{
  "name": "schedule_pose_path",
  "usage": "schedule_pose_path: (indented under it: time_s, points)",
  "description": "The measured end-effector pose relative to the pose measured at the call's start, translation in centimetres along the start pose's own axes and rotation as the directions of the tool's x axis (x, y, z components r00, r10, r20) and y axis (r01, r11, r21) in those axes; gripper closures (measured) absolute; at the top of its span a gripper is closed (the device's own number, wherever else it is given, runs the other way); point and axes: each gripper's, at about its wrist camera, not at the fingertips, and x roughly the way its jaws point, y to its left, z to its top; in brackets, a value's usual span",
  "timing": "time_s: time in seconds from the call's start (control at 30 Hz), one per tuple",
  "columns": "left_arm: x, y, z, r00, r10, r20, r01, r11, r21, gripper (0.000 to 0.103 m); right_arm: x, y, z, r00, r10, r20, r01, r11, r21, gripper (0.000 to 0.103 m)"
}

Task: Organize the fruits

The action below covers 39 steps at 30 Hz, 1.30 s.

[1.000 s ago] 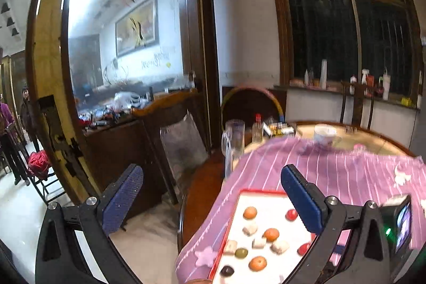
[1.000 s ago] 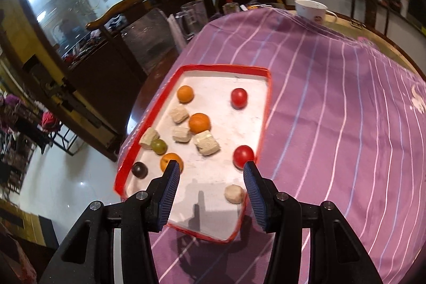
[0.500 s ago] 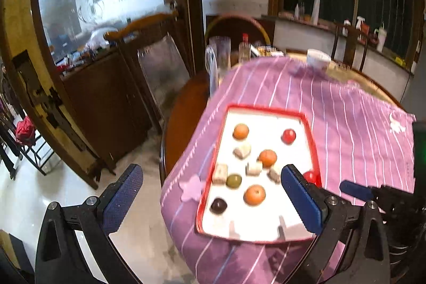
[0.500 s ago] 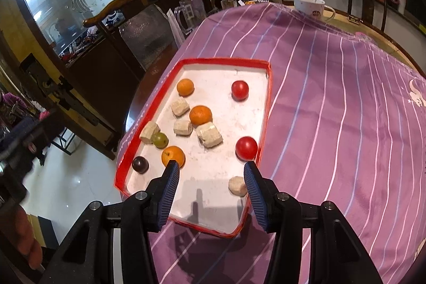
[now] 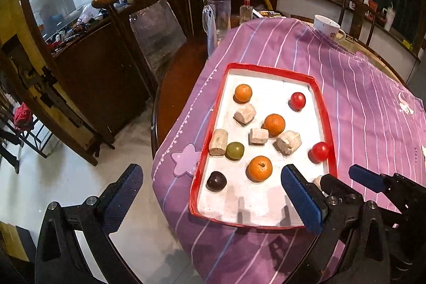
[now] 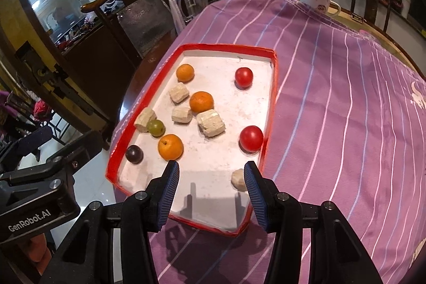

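Left wrist view has swung down onto the tray [image 5: 323,108] since a second ago, both grippers [image 5: 210,193] [image 6: 211,178] gaping empty at its near end, fruit scattered unsorted.

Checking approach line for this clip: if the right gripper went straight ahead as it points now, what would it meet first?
Probably the bare white floor of the red-rimmed tray: the right gripper is open above its near end, with the nearest orange left of the line and a beige chunk right. Depth is uncertain.
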Motion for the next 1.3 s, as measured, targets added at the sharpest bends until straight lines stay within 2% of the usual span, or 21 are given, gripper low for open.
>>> schedule_pose_path:
  time_s: [0.6,1.3]
  points:
    - [3.4,-1.1,0.6,0.995,-0.054,-0.088,0.056,0.998,0.018,0.000,1.4,-1.3,0.1,0.999,-0.025,-0.038,0.026,0.999,0.031,0.047]
    - [5.6,-1.2,0.5,0.986,-0.068,-0.150,0.071,0.997,0.017,0.000,2.7,-1.3,0.1,0.996,-0.046,-0.078,0.048,0.999,0.025,0.047]
